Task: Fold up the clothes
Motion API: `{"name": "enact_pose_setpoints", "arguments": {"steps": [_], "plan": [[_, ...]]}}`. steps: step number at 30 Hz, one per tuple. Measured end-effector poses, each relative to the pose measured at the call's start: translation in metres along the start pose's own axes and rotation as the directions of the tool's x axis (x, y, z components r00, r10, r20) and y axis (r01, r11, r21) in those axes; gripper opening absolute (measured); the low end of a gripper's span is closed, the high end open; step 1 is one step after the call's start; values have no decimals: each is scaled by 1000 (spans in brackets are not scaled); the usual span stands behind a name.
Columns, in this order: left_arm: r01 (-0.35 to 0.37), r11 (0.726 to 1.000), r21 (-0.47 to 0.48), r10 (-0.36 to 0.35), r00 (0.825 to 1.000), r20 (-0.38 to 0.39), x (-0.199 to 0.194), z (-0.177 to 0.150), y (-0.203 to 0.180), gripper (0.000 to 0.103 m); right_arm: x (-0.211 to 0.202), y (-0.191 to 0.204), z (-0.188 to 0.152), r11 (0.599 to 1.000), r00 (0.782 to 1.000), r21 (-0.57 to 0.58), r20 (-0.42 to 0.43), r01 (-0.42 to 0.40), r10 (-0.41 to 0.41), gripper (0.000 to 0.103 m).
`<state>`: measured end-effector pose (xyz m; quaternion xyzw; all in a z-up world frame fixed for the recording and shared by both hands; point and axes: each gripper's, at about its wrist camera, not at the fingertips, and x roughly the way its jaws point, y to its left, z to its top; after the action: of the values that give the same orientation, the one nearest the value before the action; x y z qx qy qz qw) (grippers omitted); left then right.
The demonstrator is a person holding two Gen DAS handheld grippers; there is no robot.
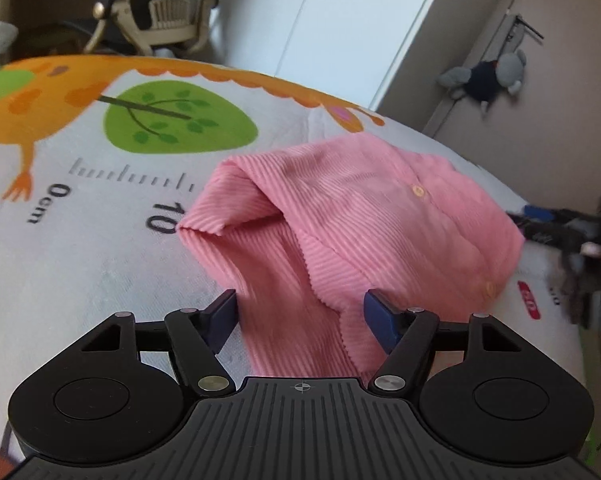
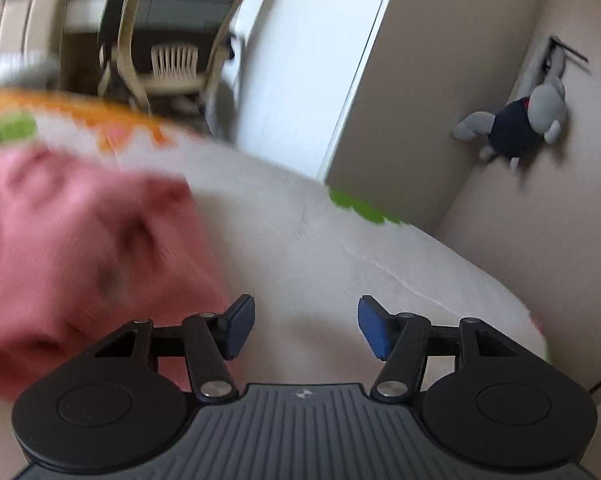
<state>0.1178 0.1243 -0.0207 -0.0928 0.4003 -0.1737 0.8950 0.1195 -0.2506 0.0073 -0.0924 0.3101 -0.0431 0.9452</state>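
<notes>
Pink ribbed button-front garment point(image 1: 340, 216) lies bunched mid-frame on the cartoon-printed bed sheet point(image 1: 80, 240); left gripper point(image 1: 300, 320) spread around its lower fold, right gripper point(image 2: 306, 326) spread over bare sheet.

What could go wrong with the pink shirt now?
1. The left hand-held gripper is open with a strip of the pink shirt lying between its fingers; closing carelessly might pinch several layers and drag the fold apart.
2. The shirt sits bunched, with one loose flap, so it could end up lopsided.
3. The right hand-held gripper is open beside the shirt, and its view is blurred, so it could bump the cloth.
</notes>
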Motion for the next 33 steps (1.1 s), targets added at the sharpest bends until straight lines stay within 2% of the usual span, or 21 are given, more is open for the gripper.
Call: {"name": "enact_pose_setpoints", "arguments": {"steps": [2,4,5,7,10,12,14,17,19,21,23,25,27,28,29,30,31,32,33], "plan": [[-28,1000,-11,28,1000,12,-1,1,1,82,-22,12,10,995,993,28,67,-100,98,61],[-48,999,-24,48,999,15,1,1,3,82,-41,33,19,971,965,29,127,-236,230,64],[-54,998,-30,54,998,15,1,1,4,82,-45,45,23,950,943,27,134,-310,304,64],[-57,998,-34,57,998,20,2,0,4,82,-43,71,23,898,895,23,104,-439,434,64],[-61,998,-35,62,998,31,2,-2,4,82,-15,110,9,862,862,22,-2,-506,506,64],[-64,998,-29,65,997,36,2,-2,3,82,1,128,-4,864,863,16,-46,-504,504,68],[-69,997,-21,69,997,40,3,-2,3,82,0,136,-7,875,876,-39,-30,-482,481,69],[-89,996,-8,89,994,58,6,0,4,81,-3,133,-6,875,875,-37,-38,-483,482,69],[-131,991,-9,132,988,82,7,5,10,76,-18,128,-9,885,887,-67,-20,-462,461,69],[-141,988,-55,147,982,121,2,15,22,69,-29,127,-6,889,893,-116,24,-444,449,69],[-65,993,-100,82,980,182,-10,29,29,69,-26,126,0,877,882,-120,20,-465,470,69],[100,992,-77,-79,968,237,-21,41,22,71,-18,133,-3,865,872,-114,-20,-489,490,70],[289,956,-52,-270,933,237,-19,48,9,82,-11,143,-12,866,874,-120,-35,-485,485,75],[374,926,-52,-355,909,217,-12,49,1,84,-13,146,-14,868,877,-130,-20,-479,481,75],[424,904,-59,-406,893,194,-4,49,-6,85,-15,146,-15,866,875,-132,-16,-482,484,76],[445,893,-65,-430,887,167,7,48,-12,85,-17,142,-14,859,867,-123,-22,-497,499,76],[439,896,-67,-427,894,138,18,46,-17,85,-19,137,-12,849,856,-111,-29,-516,516,76],[412,908,-74,-403,909,112,28,44,-18,85,-22,130,-11,842,848,-102,-34,-530,530,76],[380,921,-82,-373,924,86,38,41,-18,85,-26,121,-9,846,852,-101,-21,-523,524,76]]}}
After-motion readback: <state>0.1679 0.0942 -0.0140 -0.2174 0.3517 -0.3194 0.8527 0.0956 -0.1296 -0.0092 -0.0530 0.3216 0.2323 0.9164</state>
